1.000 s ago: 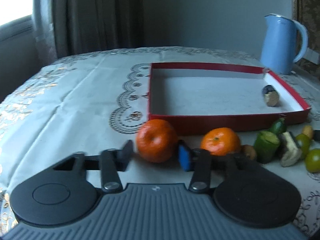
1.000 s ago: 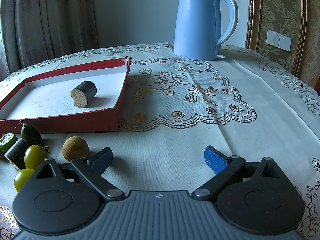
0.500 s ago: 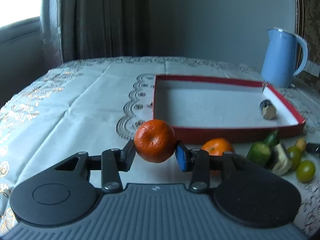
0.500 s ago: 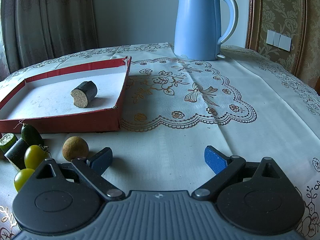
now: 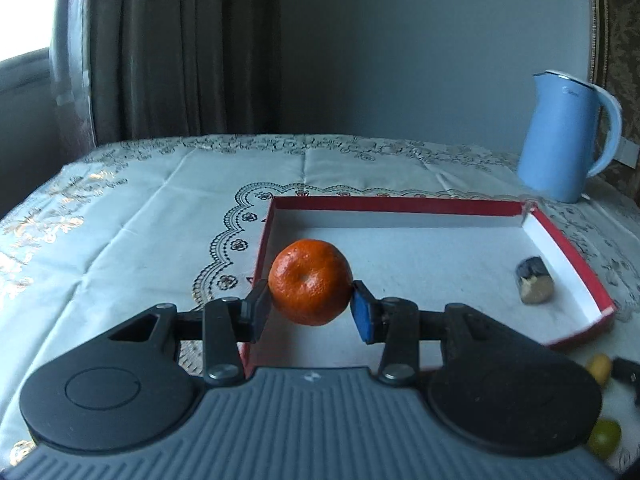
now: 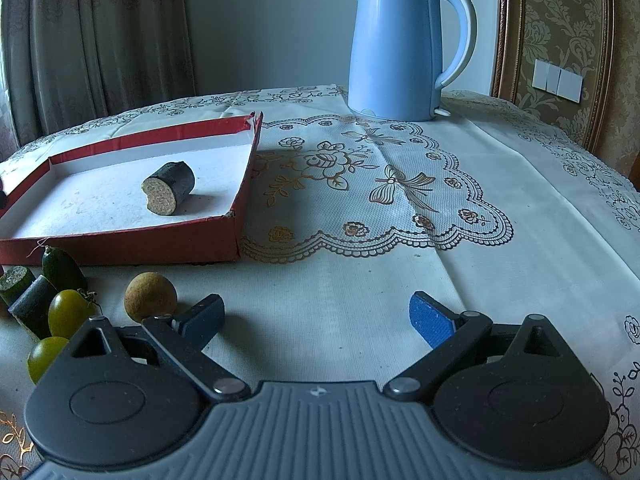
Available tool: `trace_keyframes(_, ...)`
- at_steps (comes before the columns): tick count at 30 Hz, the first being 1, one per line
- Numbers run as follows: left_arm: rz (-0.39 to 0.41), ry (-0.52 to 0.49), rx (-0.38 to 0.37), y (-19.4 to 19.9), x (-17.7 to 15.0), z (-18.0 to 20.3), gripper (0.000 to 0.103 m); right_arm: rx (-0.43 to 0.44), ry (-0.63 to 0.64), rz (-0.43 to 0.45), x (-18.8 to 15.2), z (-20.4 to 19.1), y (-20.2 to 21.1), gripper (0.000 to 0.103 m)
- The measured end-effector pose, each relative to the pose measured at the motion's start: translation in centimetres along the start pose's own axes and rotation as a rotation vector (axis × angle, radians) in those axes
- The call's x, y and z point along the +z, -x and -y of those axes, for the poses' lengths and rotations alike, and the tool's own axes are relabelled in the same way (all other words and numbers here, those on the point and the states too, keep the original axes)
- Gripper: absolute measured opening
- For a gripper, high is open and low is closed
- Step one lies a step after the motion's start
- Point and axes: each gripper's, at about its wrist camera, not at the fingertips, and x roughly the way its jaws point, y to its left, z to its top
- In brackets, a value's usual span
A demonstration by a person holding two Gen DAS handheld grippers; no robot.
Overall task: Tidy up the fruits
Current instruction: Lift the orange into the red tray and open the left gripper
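Orange and dimpled, the mandarin (image 5: 310, 282) sits clamped between both pads of the left gripper (image 5: 310, 307), its navel dimple facing the camera, skin glossy and whole. It hangs in the air above the near left corner of the red box lid (image 5: 560, 236), clear of the white floor below.

Inside that tray, one dark-skinned cut fruit piece (image 6: 170, 188) lies on its side at about three o'clock from the mandarin, close to the right wall, pale cut face toward us. The rest of the white floor is bare, with wide room from centre to the far wall at twelve o'clock. The near red rim runs just under the gripper.

Over to the right gripper (image 6: 316, 320): jaws spread wide, nothing between them, hovering over plain tablecloth (image 6: 500, 184). At its ten o'clock, just beside the left finger, sits a round brown longan (image 6: 150, 297). Further toward nine o'clock cluster two yellow-green cherry tomatoes (image 6: 70, 318), dark green cucumber chunks (image 6: 34, 308) and a small whole cucumber (image 6: 62, 270), all outside the tray's front wall. A blue kettle (image 6: 394, 40) stands at twelve o'clock, well apart from everything.
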Motion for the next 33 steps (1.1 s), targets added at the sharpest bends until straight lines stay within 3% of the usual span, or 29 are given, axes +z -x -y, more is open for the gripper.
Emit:
trace_keyframes(10, -0.106, -0.013, 0.028, -5.3, 0.6, 0.4, 0.04, 0.0, 0.0, 0.001, 0.0, 0.0, -0.1, 0.1)
trace_keyframes(16, -0.093, -0.064, 0.05, -5.9, 0.3, 1.3, 0.04, 0.0, 0.0, 0.0, 0.0, 0.0, -0.1, 0.101)
trace_keyframes(18, -0.092, -0.056, 0.04, -5.6, 0.3, 1.2, 0.046, 0.0, 0.001, 0.0, 0.0, 0.0, -0.1, 0.101)
trace_keyframes(21, -0.073, -0.039, 0.008, -4.7, 0.4, 0.9, 0.062, -0.001, 0.001, 0.0, 0.0, 0.0, -0.1, 0.101)
trace_keyframes(22, -0.059, -0.042, 0.016, -4.2, 0.4, 0.9, 0.072, -0.001, 0.001, 0.0, 0.0, 0.0, -0.1, 0.101)
trace_keyframes(25, -0.022, -0.069, 0.004, -2.3, 0.0, 1.0, 0.074, -0.001, 0.001, 0.0, 0.0, 0.0, -0.1, 0.102)
trace_keyframes(28, 0.018, -0.091, 0.048, 0.0, -1.0, 0.9, 0.091, 0.0, 0.001, 0.0, 0.0, 0.0, -0.1, 0.102)
trace_keyframes(33, 0.079, -0.049, 0.052, 4.3, -3.0, -0.7, 0.099, -0.001, 0.001, -0.001, 0.0, 0.0, -0.1, 0.102)
